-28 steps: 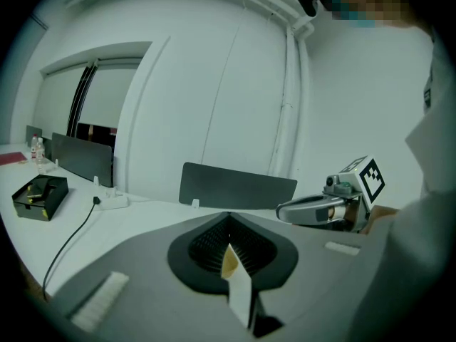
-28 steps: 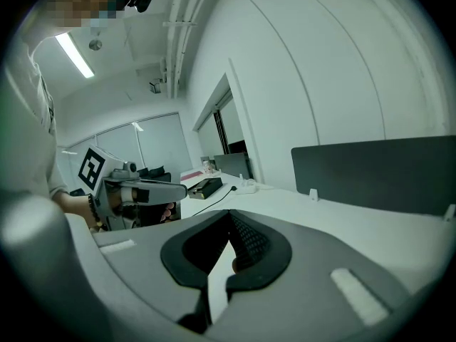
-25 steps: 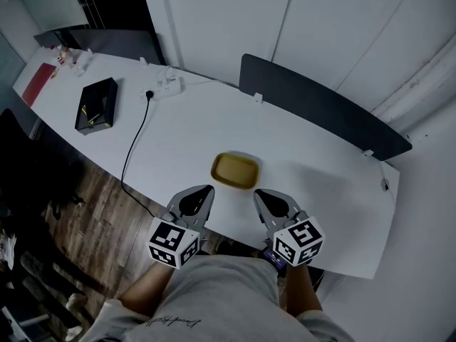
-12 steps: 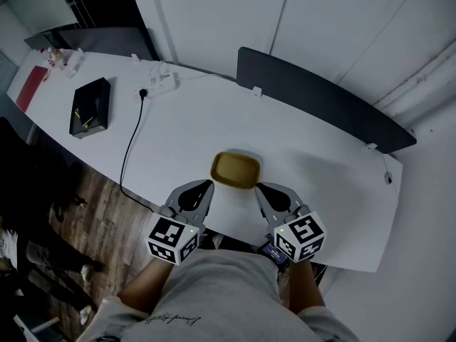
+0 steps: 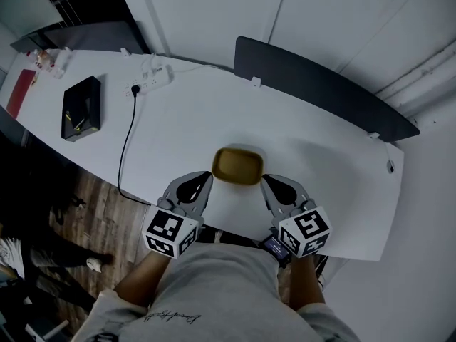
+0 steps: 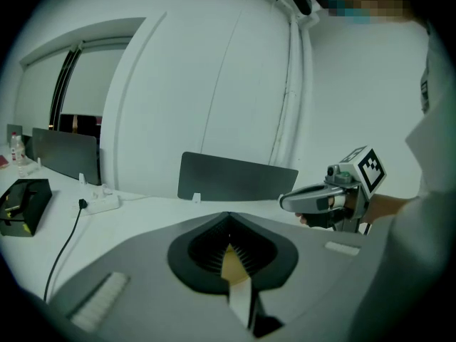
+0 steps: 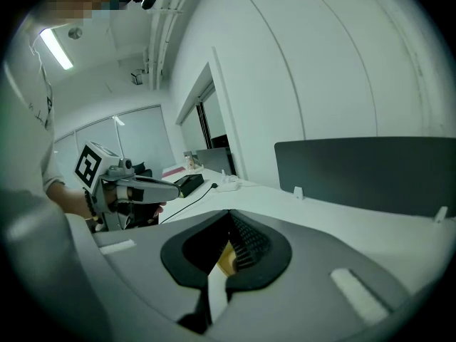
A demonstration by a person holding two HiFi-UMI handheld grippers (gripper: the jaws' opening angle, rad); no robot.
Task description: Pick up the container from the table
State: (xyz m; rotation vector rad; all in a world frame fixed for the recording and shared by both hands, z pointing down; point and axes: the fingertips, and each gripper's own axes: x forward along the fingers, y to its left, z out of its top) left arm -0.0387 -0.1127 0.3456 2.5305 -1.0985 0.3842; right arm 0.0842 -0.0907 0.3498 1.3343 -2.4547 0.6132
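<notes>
I'm on the approach: the left hand-held gripper (image 5: 205, 179) and right hand-held gripper (image 5: 268, 184), both closed and empty, flank the container (image 5: 238, 166). Next, I judge, the jaws must open to take its rim.

Table (image 5: 313, 148): broad open top to the right of and behind the container (image 5: 238, 166), as far as the dark divider (image 5: 320, 91) standing along the far edge. The divider bars reach beyond that edge.
Left side: cable (image 5: 127, 144) crosses from near edge to power strip (image 5: 153, 79); black box (image 5: 80, 108) further left, well apart.
Open strip between cable and container.
Left gripper (image 5: 206, 176) and right gripper (image 5: 265, 180) sit just beside the container's near corners; container fills the lane ahead between them.
</notes>
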